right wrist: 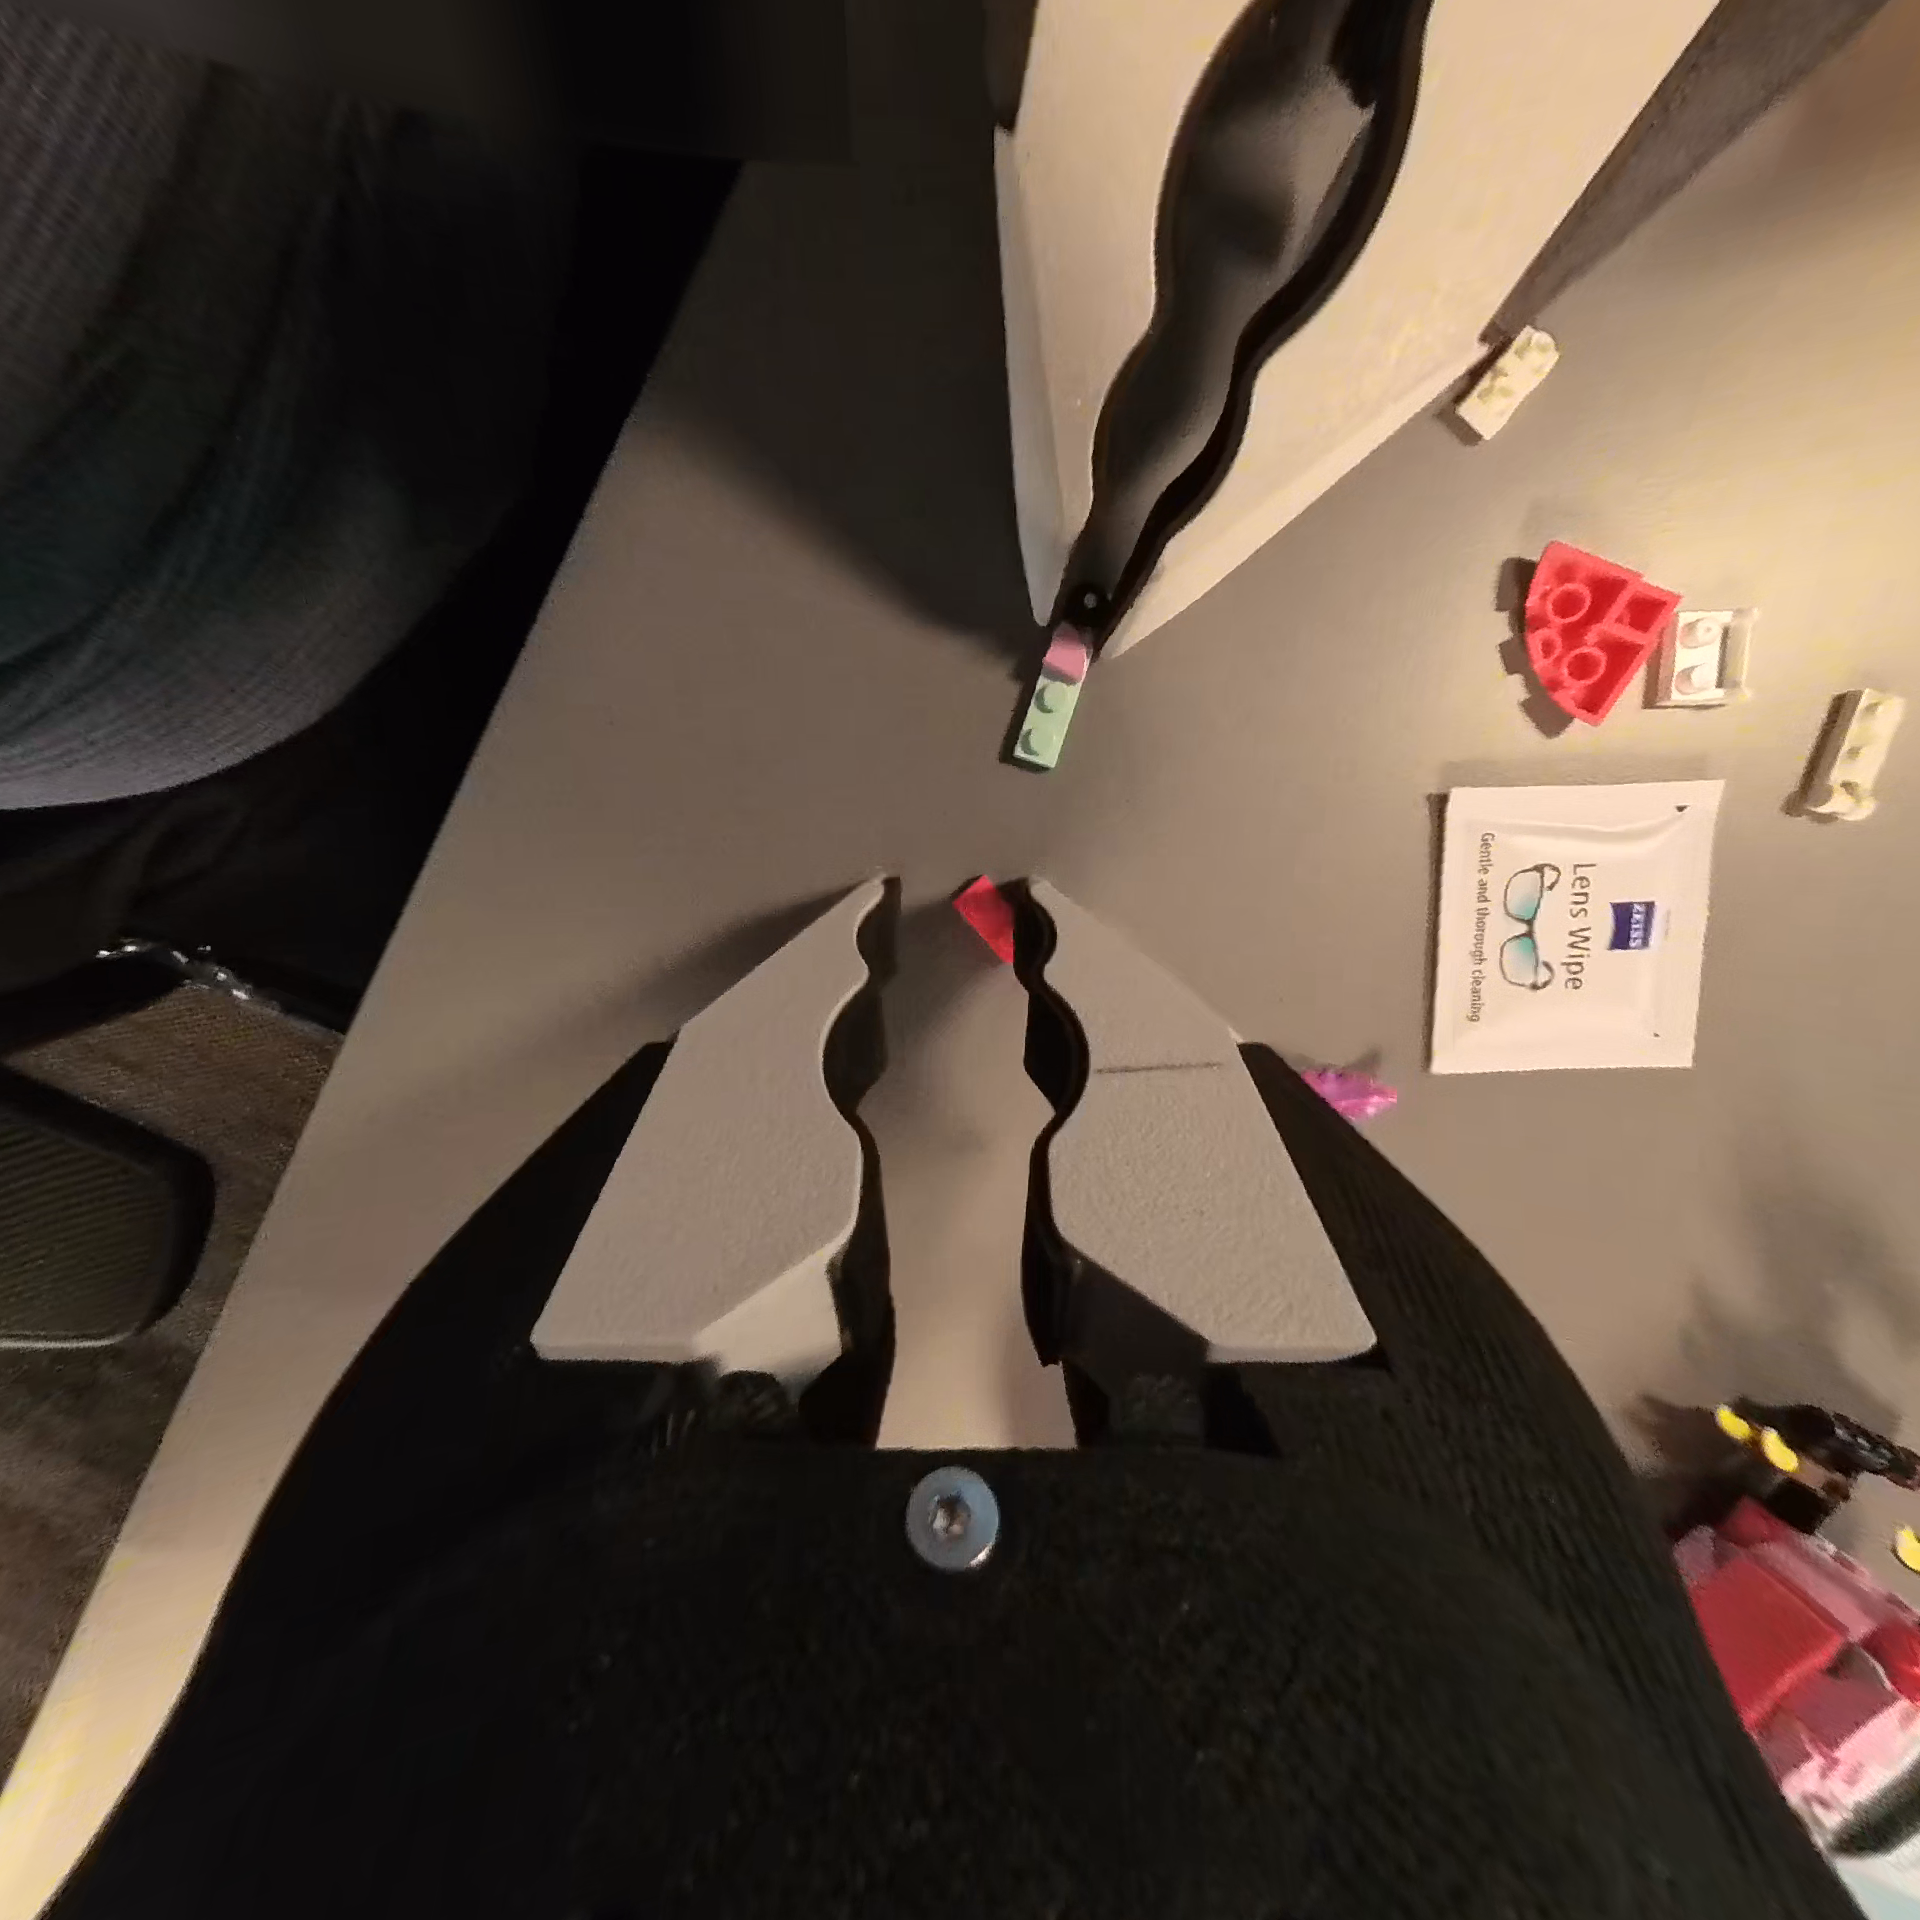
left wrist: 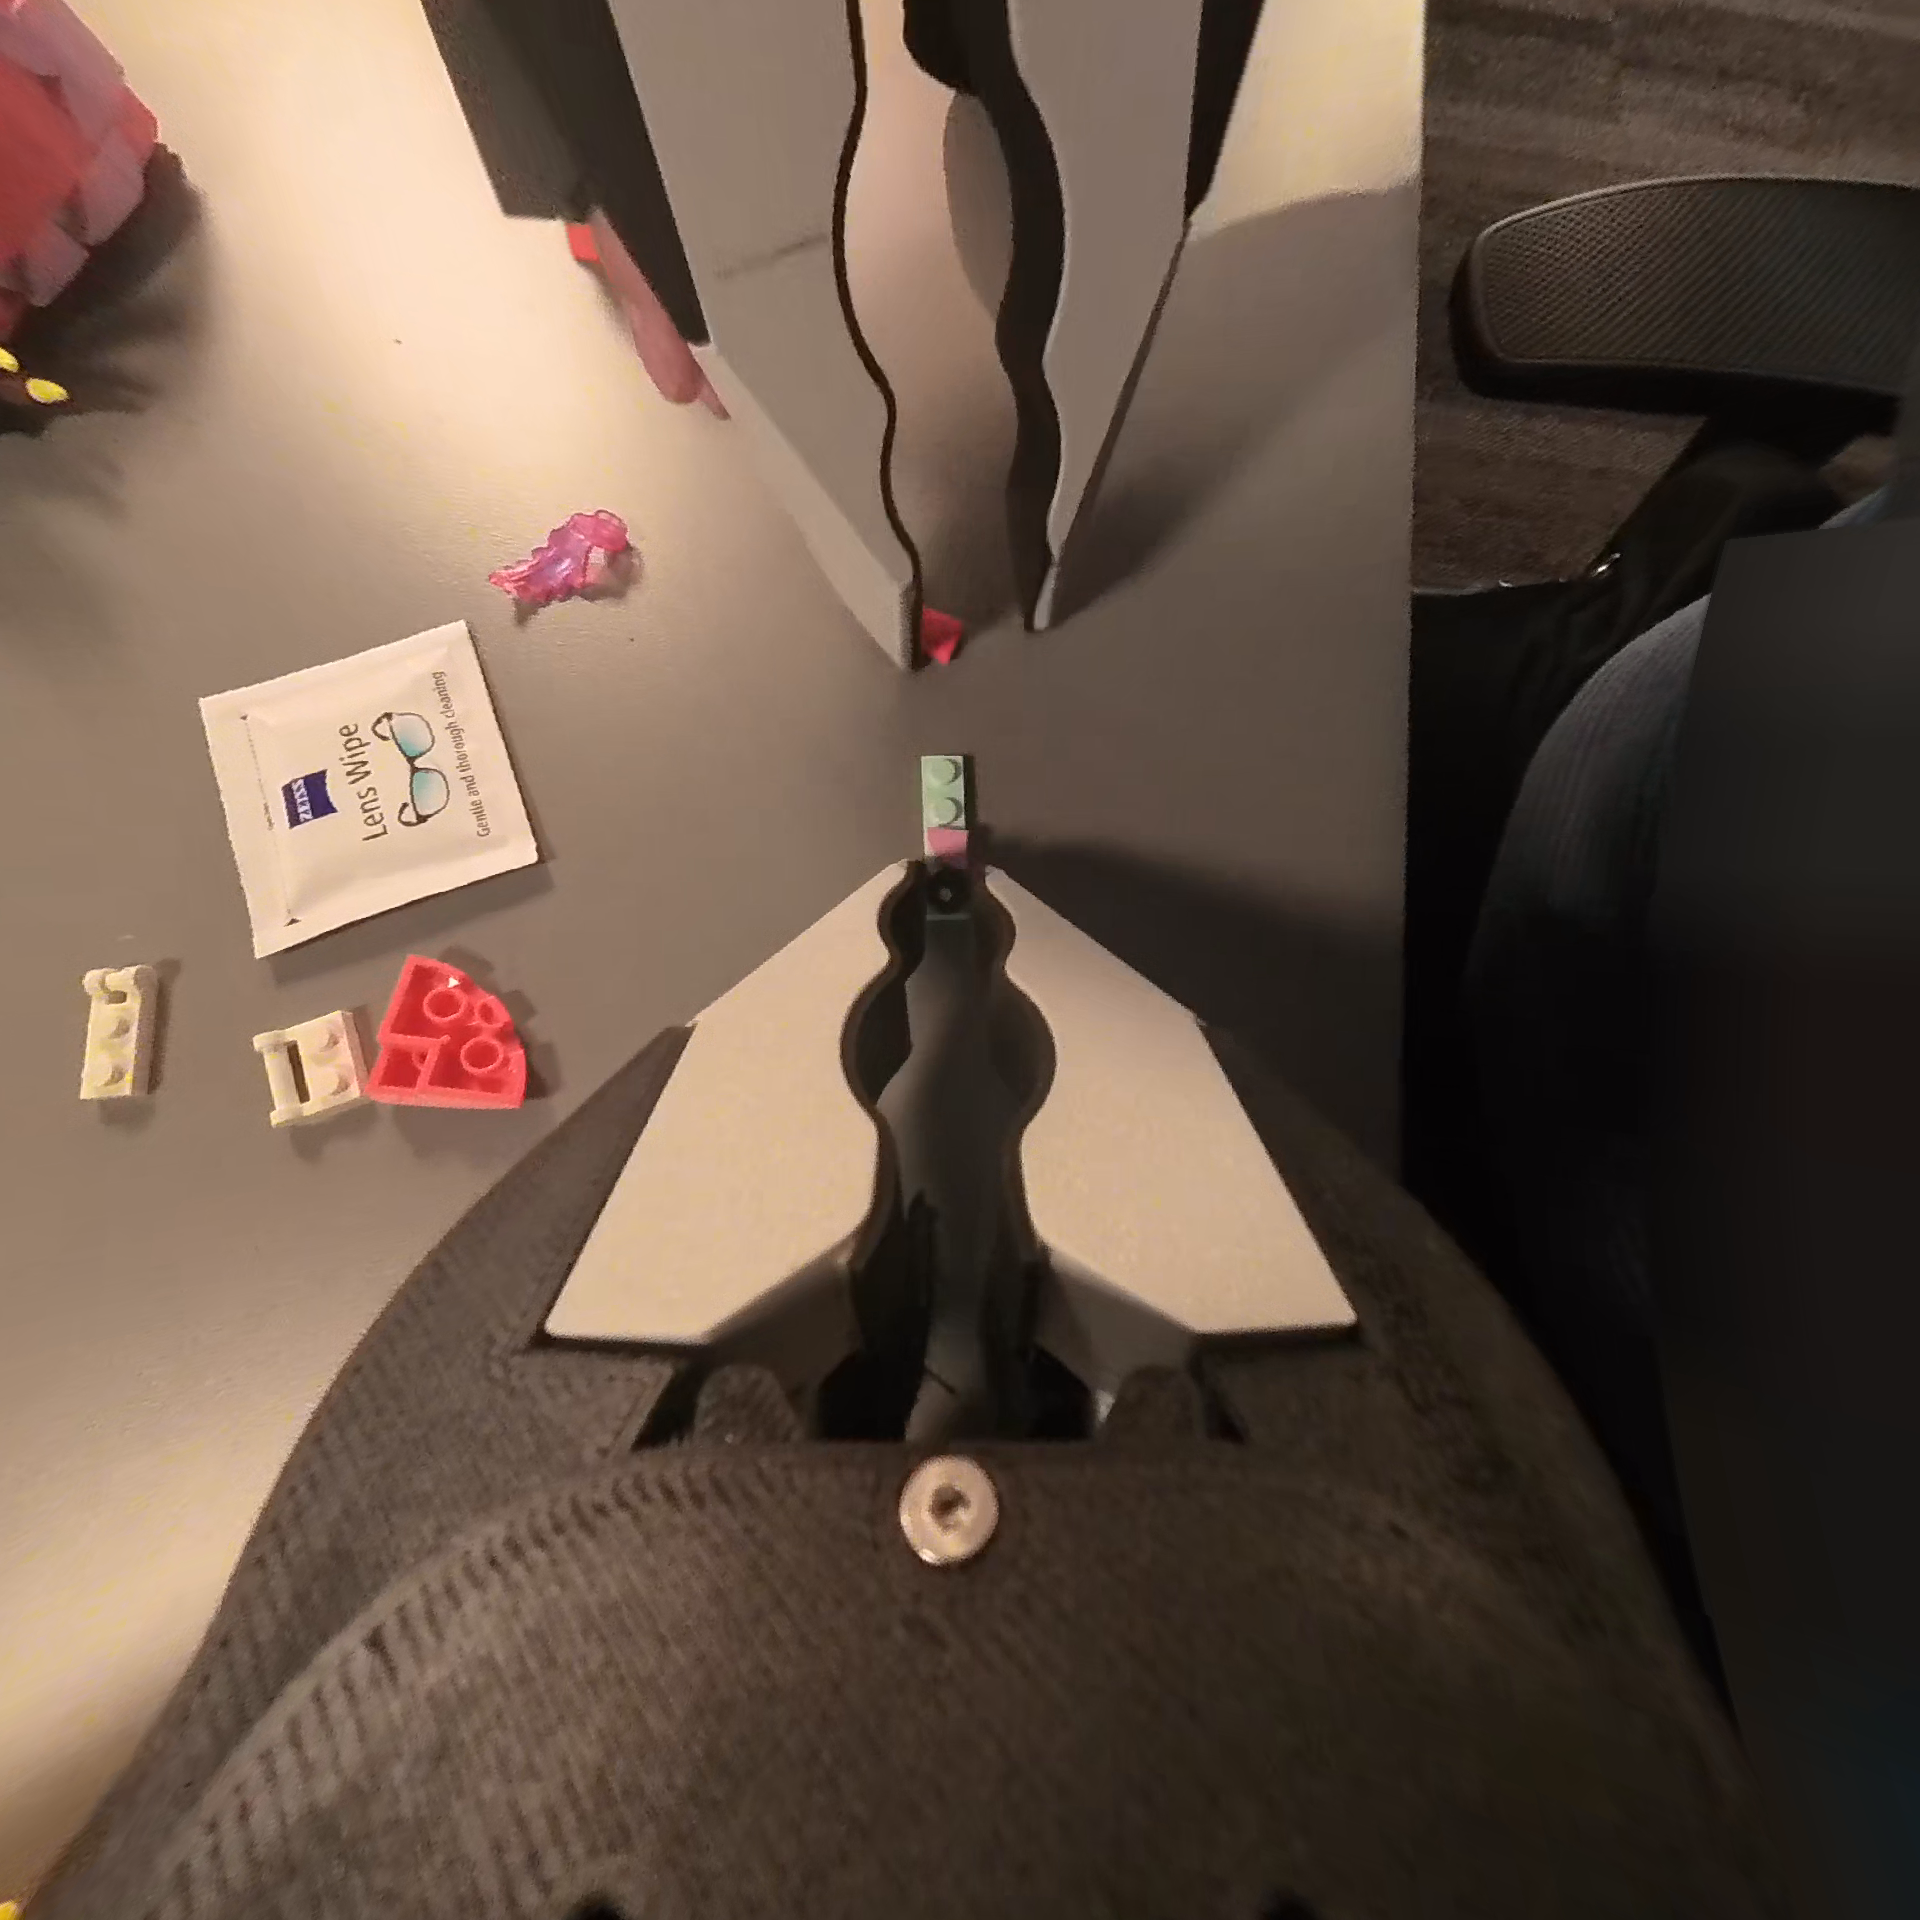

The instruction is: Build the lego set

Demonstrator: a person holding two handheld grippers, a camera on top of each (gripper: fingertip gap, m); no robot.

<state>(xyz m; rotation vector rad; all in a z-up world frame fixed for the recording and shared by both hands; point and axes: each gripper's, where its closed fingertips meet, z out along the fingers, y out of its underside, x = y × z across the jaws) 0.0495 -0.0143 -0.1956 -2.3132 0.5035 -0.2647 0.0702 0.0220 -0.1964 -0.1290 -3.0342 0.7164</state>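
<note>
The left gripper (left wrist: pixel 948 868) has its jaws clamped on the near end of a narrow mint-green brick strip (left wrist: pixel 943 790) that carries a small pink piece and a dark stud toward the held end. Most of the strip sticks out past the fingertips toward 12 o'clock, over the grey worktop (left wrist: pixel 675 727).

Opposite, the right gripper (right wrist: pixel 956 894) has its jaws apart. A small red brick (right wrist: pixel 987 920) lies against the inner face of the pad at the 3 o'clock side, and a clear gap stands between it and the other pad, so nothing is pinched there. Whether the red brick rests on the worktop or clings to that pad, I cannot tell. The two grippers point at each other, near but not touching.

Toward 9 o'clock from the left gripper lie a white wipe sachet (left wrist: pixel 369 790), a red quarter-round brick (left wrist: pixel 452 1034), two cream hinge bricks (left wrist: pixel 312 1065) (left wrist: pixel 120 1029) and a translucent pink piece (left wrist: pixel 566 556). A red and pink built model (left wrist: pixel 62 156) stands at 10 o'clock.

Risks, as I judge them: the strip is held only by its end, so a push on the far tip could lever it round or pop it out of the jaws. The red brick, pressed by one pad alone, could skid or tip away. The worktop edge runs close at 3 o'clock, so a dropped piece may go to the floor.
</note>
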